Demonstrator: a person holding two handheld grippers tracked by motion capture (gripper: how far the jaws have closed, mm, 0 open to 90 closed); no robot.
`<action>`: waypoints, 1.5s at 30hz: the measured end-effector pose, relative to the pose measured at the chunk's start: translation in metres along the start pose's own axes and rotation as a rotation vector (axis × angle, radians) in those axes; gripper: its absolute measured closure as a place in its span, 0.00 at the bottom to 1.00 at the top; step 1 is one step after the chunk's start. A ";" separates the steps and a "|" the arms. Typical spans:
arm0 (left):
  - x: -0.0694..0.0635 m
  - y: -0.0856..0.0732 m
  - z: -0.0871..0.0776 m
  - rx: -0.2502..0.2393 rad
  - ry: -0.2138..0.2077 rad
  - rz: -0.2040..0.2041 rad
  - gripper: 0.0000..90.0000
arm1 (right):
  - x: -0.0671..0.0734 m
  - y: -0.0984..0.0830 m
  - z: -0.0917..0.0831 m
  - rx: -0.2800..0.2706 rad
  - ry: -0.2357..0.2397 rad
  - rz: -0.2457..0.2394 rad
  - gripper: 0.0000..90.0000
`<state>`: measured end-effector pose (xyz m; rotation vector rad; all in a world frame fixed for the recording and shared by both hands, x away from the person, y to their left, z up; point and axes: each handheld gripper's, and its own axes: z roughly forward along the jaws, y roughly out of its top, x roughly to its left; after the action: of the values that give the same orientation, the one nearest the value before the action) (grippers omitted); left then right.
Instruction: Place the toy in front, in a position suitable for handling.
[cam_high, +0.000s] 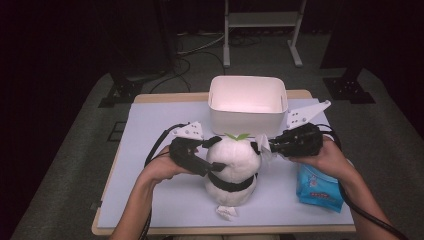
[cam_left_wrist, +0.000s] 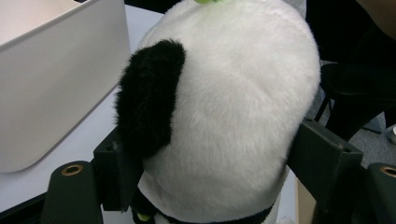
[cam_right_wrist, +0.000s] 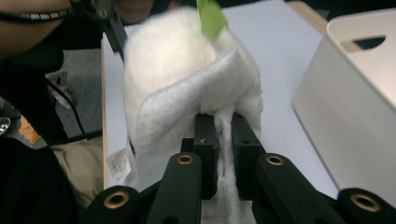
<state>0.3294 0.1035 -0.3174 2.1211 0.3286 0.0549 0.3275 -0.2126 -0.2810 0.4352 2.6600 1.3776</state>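
Note:
A white and black panda plush (cam_high: 231, 165) with a green leaf on top sits upright on the pale blue mat (cam_high: 160, 125). My left gripper (cam_high: 214, 155) clamps it from the left. In the left gripper view the two jaws press into the plush (cam_left_wrist: 233, 107) on either side, just beside its black ear. From the right, my right gripper (cam_high: 262, 146) is shut on a white wipe (cam_high: 267, 152). In the right gripper view the wipe (cam_right_wrist: 187, 102) is pinched between the jaws of that gripper (cam_right_wrist: 224, 123) and lies against the side of the plush's head (cam_right_wrist: 163, 51).
A white bin (cam_high: 247, 117) stands just behind the plush, close to both grippers. A blue pack of wipes (cam_high: 320, 187) lies at the right, under the right forearm. A small paper tag (cam_high: 226, 212) pokes out at the plush's base near the front edge.

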 end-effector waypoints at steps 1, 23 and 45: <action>-0.001 0.001 0.001 0.001 -0.001 0.006 0.27 | 0.000 0.003 0.000 -0.012 0.007 -0.004 0.93; -0.004 0.002 0.004 0.006 -0.004 0.019 0.27 | 0.001 -0.001 0.004 0.063 -0.010 -0.018 0.93; -0.003 -0.001 0.005 -0.001 -0.035 0.021 0.21 | 0.006 0.015 0.012 0.095 0.003 -0.049 0.93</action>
<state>0.3272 0.0993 -0.3210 2.1221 0.2852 0.0302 0.3280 -0.1933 -0.2762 0.3751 2.7283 1.2431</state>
